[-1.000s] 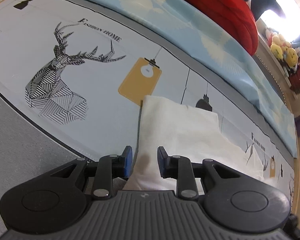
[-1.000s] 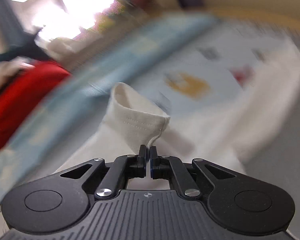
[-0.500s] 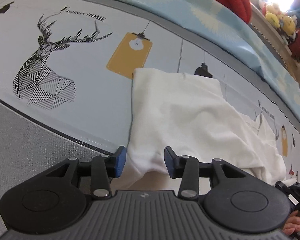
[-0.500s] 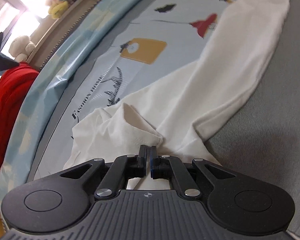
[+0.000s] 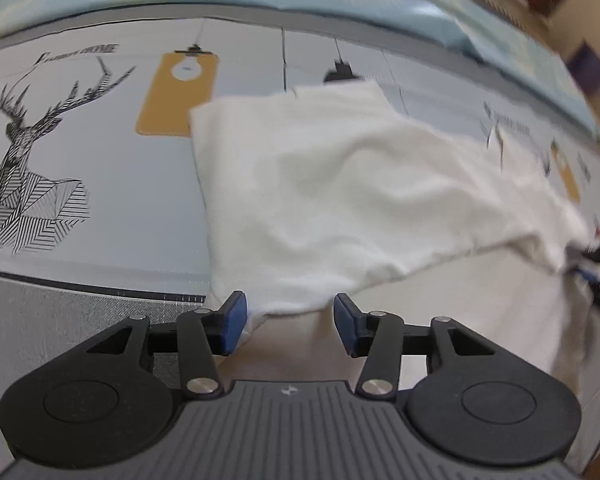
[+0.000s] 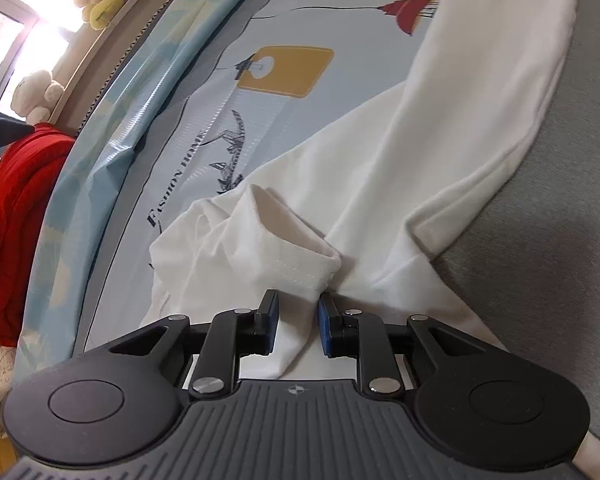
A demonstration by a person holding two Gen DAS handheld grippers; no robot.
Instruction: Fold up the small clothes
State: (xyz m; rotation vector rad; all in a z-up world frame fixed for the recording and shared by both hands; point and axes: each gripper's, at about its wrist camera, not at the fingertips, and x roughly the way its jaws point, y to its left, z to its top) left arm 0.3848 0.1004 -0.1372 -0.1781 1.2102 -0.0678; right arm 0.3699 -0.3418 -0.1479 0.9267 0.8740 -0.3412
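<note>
A white garment [image 5: 340, 200] lies folded over on a printed sheet [image 5: 100, 184] spread on the bed, reaching from the sheet's near edge onto the grey border [image 6: 560, 220]. The left gripper [image 5: 287, 322] is spreading its jaws, a hem corner lying loose between them and the pads not pressing it. The right gripper [image 6: 298, 320] is also parting, its pads just off the stitched sleeve cuff [image 6: 300, 264] lying between them.

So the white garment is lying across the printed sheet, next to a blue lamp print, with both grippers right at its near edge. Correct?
Not quite: the lamp print beside the white garment is mustard yellow, not blue, as the left wrist view shows. The garment does lie on the printed sheet, both grippers at its near edge.
</note>
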